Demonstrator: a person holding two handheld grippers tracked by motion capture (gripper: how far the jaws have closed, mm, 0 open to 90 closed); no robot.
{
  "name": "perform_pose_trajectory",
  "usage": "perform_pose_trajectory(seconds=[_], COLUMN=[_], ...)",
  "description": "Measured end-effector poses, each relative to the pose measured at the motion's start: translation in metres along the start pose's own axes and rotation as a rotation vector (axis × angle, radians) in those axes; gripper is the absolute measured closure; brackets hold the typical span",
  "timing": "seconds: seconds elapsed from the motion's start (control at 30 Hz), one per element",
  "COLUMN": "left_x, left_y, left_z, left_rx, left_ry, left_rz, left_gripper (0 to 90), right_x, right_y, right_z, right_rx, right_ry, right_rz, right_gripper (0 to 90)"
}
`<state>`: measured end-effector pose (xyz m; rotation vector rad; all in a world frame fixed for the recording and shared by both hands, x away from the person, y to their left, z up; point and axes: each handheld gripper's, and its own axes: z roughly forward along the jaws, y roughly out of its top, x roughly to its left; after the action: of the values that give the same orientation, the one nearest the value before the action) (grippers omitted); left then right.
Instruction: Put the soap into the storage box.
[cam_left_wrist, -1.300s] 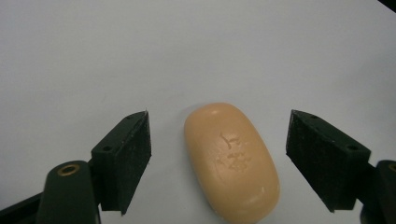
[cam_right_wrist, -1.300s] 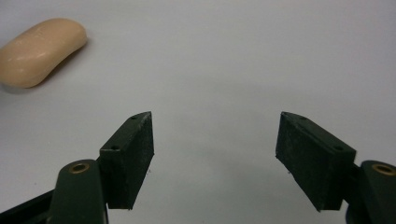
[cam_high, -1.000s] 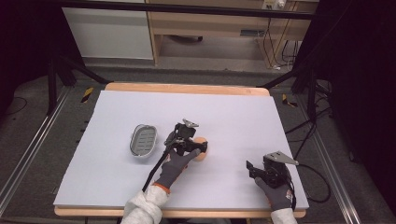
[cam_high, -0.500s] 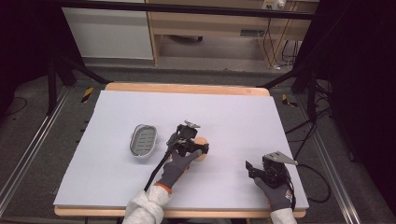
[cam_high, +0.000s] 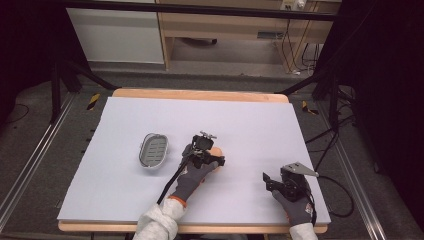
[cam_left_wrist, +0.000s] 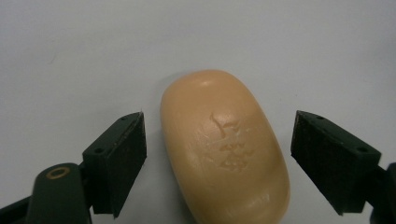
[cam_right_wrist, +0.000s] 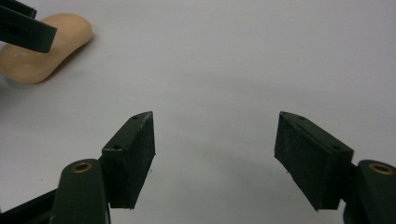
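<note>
My left tongs (cam_left_wrist: 219, 154) have just been opening, now wide around the soap (cam_left_wrist: 223, 148), untouched; right tongs (cam_right_wrist: 215, 158) apart over bare worktop (cam_high: 250, 120), near its edge

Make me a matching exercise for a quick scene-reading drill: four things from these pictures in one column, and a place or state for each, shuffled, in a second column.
Column one:
1. bar of soap
2. soap dish
3. left hand-held gripper
4. right hand-held gripper

Column two:
A. grey, slotted, on the mat apart from both hands
B. open, nothing between its jaws
C. tan, lying on the mat, untouched by the pads either side
D. open around the soap, jaws just widened

Pairs: 1-C, 2-A, 3-D, 4-B
</note>
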<state>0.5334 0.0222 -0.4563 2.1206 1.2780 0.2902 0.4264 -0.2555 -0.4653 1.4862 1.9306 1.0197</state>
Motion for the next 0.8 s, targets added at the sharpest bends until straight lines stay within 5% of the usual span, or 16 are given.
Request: perform_pose_trajectory(seconds=[0.5, 0.8], left_x=[-0.005, -0.009], left_y=[0.000, 0.001], left_z=[0.012, 0.014], left_rx=[0.051, 0.061], left_ry=[0.010, 0.062], left_rz=[-0.020, -0.014], left_gripper=[17.6, 22.3], right_x=[0.000, 0.000], right_y=[0.000, 0.000], right_z=[0.000, 0.000], right_rx=[0.001, 0.002], right_ry=[0.003, 0.005], right_rz=[-0.001, -0.001], right_gripper=[29.3, 29.7])
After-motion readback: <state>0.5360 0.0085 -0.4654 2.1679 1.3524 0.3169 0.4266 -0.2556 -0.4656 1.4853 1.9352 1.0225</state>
